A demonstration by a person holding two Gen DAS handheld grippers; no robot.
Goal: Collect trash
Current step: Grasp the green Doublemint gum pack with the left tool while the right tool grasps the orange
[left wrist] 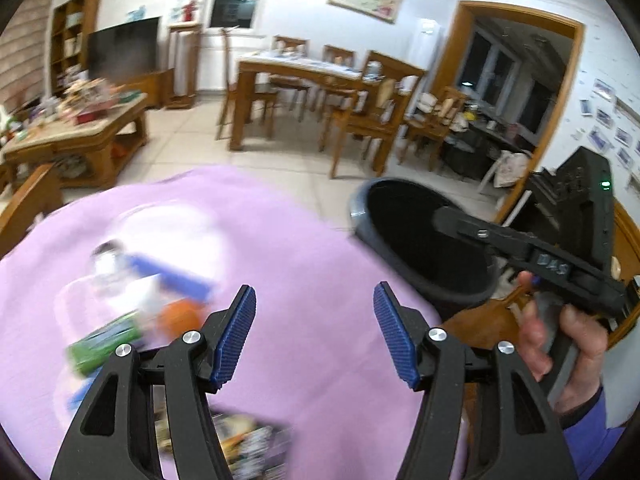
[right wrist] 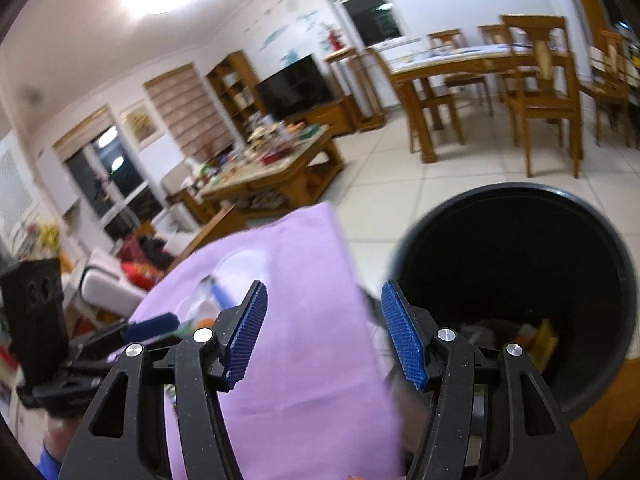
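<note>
A pink cloth (left wrist: 280, 260) covers the table. On it lie blurred pieces of trash: a green packet (left wrist: 104, 344), an orange item (left wrist: 180, 316), a clear plastic wrapper with a blue strip (left wrist: 168, 276), and a printed packet (left wrist: 252, 448) under my left gripper. My left gripper (left wrist: 316, 336) is open and empty above the cloth. A black bin (right wrist: 516, 280) stands right of the cloth, with some trash (right wrist: 536, 336) at its bottom. My right gripper (right wrist: 324, 336) is open and empty, between cloth edge and bin. It also shows in the left wrist view (left wrist: 448, 216), over the bin (left wrist: 420, 240).
A cluttered wooden coffee table (left wrist: 80, 132) stands far left. A dining table with chairs (left wrist: 312, 80) stands behind on tiled floor. A TV (left wrist: 124, 48) is against the back wall. A doorway (left wrist: 512, 92) opens at right.
</note>
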